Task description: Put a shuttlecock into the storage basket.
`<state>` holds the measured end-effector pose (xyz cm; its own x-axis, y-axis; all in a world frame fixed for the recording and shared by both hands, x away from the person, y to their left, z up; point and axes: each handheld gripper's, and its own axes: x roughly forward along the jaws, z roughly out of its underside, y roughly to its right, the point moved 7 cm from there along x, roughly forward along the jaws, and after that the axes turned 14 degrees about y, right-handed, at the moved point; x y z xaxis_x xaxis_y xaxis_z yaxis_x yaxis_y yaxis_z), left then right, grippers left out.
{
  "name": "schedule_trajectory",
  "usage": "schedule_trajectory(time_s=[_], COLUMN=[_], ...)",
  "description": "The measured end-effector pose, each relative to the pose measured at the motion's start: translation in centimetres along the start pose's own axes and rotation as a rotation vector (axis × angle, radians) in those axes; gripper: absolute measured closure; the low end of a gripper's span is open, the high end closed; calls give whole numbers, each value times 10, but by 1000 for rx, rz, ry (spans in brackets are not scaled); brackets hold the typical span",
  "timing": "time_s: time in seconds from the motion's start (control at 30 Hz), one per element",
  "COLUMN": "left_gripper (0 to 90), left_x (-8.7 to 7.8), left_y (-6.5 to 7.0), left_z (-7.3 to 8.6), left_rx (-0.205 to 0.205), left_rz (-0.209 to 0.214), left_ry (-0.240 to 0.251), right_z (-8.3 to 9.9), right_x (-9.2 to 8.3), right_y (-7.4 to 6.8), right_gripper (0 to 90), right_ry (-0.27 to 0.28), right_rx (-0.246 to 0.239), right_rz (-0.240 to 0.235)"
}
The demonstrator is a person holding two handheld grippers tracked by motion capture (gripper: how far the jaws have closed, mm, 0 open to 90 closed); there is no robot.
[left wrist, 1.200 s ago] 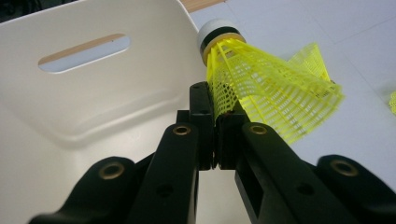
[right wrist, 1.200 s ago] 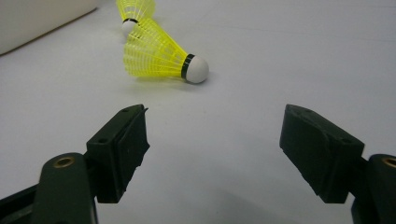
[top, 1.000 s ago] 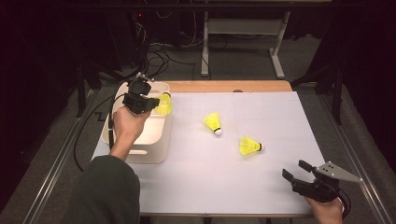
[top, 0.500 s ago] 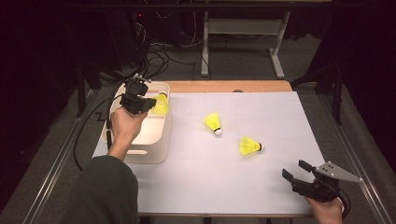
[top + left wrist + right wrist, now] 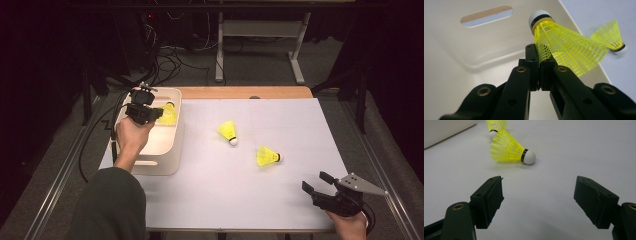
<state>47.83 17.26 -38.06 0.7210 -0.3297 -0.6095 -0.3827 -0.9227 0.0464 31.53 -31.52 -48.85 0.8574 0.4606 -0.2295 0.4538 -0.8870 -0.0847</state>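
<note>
My left gripper (image 5: 159, 114) is shut on the mesh skirt of a yellow shuttlecock (image 5: 169, 114), held over the far end of a cream bin (image 5: 160, 150). In the left gripper view the pads (image 5: 534, 53) pinch the skirt of that shuttlecock (image 5: 564, 45), its white cork pointing up and away, with the bin's inner wall (image 5: 461, 50) behind. Two more yellow shuttlecocks lie on the white table, one mid-table (image 5: 228, 131) and one to its right (image 5: 266, 156). My right gripper (image 5: 315, 182) rests open at the near right corner, with the nearer shuttlecock (image 5: 510, 148) ahead of its jaws.
The bin has a slot handle (image 5: 486, 16) in its end wall. A second shuttlecock (image 5: 495, 125) and the bin's corner (image 5: 444, 127) lie beyond the right gripper. A wooden strip (image 5: 240, 92) borders the table's far edge. Cables and a desk frame are on the floor behind.
The left gripper with its shuttlecock has shifted slightly above the bin. The right gripper and the two loose shuttlecocks have stayed put.
</note>
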Motion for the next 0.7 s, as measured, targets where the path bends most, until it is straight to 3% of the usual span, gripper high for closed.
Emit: schedule_trajectory(time_s=[0.7], left_gripper=[882], left_x=[14], left_y=[-10], left_z=[10], left_rx=[-18], left_rz=[-23], left_ry=[-52], right_z=[0], right_x=[0], right_y=[0], right_gripper=[239], right_ry=[1], right_rx=[1], right_rz=[-2])
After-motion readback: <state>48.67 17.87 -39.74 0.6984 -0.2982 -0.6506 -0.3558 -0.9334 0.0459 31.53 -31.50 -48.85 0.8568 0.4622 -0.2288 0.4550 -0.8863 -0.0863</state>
